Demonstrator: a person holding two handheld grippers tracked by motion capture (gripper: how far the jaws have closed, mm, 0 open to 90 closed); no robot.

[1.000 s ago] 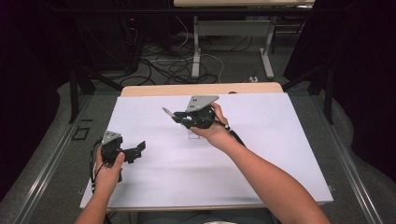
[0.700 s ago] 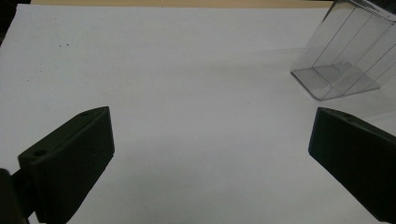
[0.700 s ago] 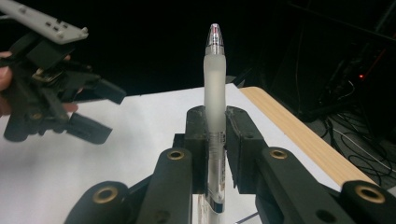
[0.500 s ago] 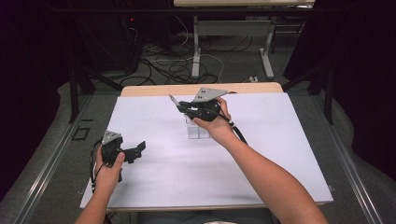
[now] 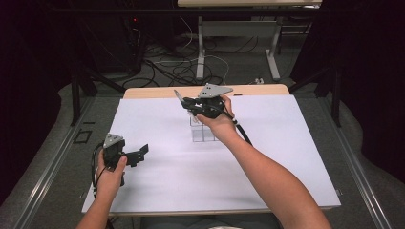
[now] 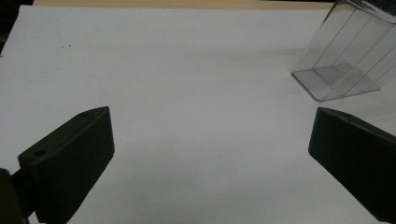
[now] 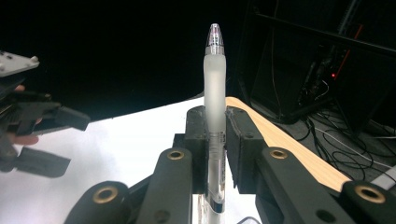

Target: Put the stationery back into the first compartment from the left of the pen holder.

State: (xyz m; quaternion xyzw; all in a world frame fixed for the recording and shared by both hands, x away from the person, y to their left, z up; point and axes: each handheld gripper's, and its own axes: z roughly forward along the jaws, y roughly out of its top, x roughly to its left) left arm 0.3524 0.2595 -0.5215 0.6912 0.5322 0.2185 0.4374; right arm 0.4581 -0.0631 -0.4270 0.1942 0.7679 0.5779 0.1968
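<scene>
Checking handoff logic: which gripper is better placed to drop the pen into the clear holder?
Right. The right gripper is shut on the pen and hovers just above the clear holder. The left gripper sits open and empty near the table's left edge, apart from the holder.

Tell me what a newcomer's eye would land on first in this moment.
Most striking is the clear pen clamped upright in the right gripper, raised above the far middle of the white table. Just below that hand stands a clear plastic holder on the white surface. The left gripper rests wide open and holding nothing at the near left.
</scene>
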